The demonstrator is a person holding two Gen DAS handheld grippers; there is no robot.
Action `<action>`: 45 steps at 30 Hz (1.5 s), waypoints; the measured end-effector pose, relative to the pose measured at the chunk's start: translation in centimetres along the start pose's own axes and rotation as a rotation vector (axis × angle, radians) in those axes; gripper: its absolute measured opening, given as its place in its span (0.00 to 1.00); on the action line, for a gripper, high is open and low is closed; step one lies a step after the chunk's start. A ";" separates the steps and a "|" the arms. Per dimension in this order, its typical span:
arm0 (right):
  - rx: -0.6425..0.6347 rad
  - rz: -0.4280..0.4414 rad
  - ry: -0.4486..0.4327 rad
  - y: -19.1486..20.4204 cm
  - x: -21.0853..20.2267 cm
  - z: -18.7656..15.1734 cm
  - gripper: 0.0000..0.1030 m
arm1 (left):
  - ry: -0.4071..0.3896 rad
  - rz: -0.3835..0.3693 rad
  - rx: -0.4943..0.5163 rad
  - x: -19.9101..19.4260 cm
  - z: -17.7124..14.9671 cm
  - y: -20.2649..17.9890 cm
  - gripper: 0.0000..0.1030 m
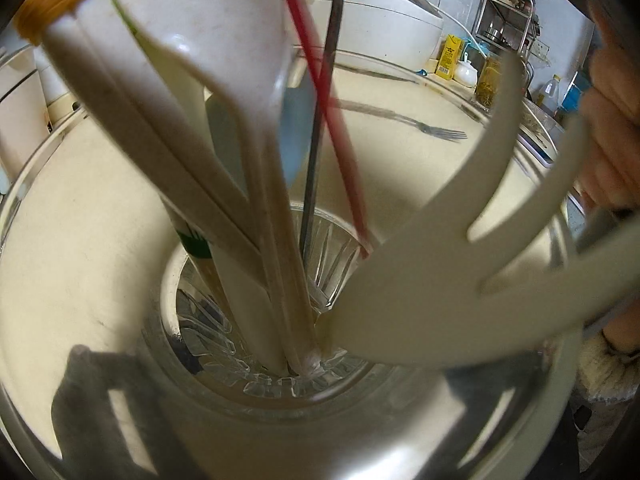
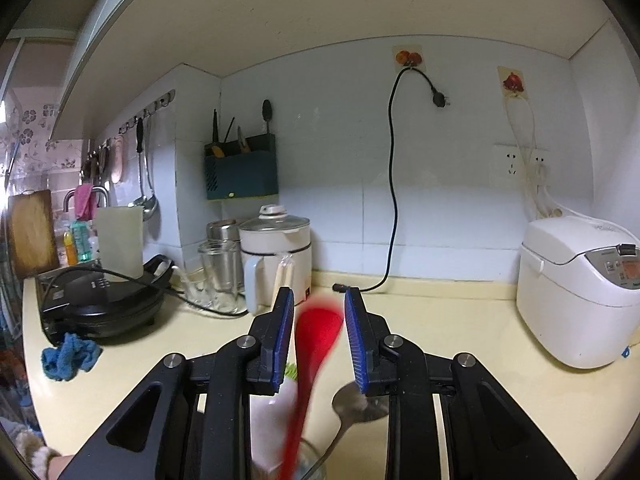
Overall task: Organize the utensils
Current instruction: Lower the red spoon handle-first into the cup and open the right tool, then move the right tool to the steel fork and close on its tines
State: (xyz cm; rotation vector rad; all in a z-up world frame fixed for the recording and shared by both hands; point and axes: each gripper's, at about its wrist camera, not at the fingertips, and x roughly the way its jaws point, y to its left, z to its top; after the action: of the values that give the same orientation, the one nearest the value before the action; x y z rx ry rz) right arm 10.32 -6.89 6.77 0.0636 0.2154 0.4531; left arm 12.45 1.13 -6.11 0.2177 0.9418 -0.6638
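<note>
Two blue pads of the right gripper (image 2: pixel 319 344) stand apart around a red spoon (image 2: pixel 316 340), touching neither side. Its long axis rises steeply from the glass holder (image 1: pixel 280 364), among other utensils. Left gripper's jaws: cannot tell.

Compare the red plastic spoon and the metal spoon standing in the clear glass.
The red plastic spoon is bright, opaque and blurred, between the right gripper's open pads; the metal spoon is grey, shiny and sharp, outside them. Both stand bowl-up in the clear glass.
</note>
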 end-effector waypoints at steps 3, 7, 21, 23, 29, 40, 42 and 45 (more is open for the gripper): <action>0.026 0.011 -0.002 -0.7 -1.0 0.2 0.31 | 0.000 -0.001 0.000 0.0 0.0 0.0 0.97; 0.024 -0.022 -0.011 -2.1 -2.8 0.1 0.31 | 0.000 -0.001 0.000 0.0 0.0 0.0 0.97; 0.249 -0.370 0.299 -17.2 -7.7 -8.6 0.31 | 0.001 -0.005 -0.002 0.0 -0.1 0.1 0.97; 0.316 -0.376 0.360 -19.0 -8.3 -10.0 0.32 | 0.000 -0.008 -0.004 0.0 -0.1 0.3 0.97; 0.343 -0.369 0.498 -21.7 -7.7 -12.4 0.32 | 0.000 -0.006 -0.003 -0.1 -0.1 0.5 0.97; 0.232 -0.327 0.676 -23.4 -4.5 -12.4 0.36 | 0.000 -0.005 -0.001 -0.2 -0.2 0.5 0.97; 0.242 -0.330 0.673 -23.8 -4.6 -12.4 0.36 | 0.000 -0.005 -0.001 -0.2 -0.1 0.4 0.97; 0.269 -0.275 0.658 -24.6 -4.3 -12.1 0.36 | 0.000 -0.005 -0.001 -0.2 -0.1 0.5 0.97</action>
State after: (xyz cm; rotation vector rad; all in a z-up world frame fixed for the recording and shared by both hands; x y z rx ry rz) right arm 14.42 -30.68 -6.88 0.1459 0.9205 0.1544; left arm 12.57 1.69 -6.06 0.2142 0.9428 -0.6677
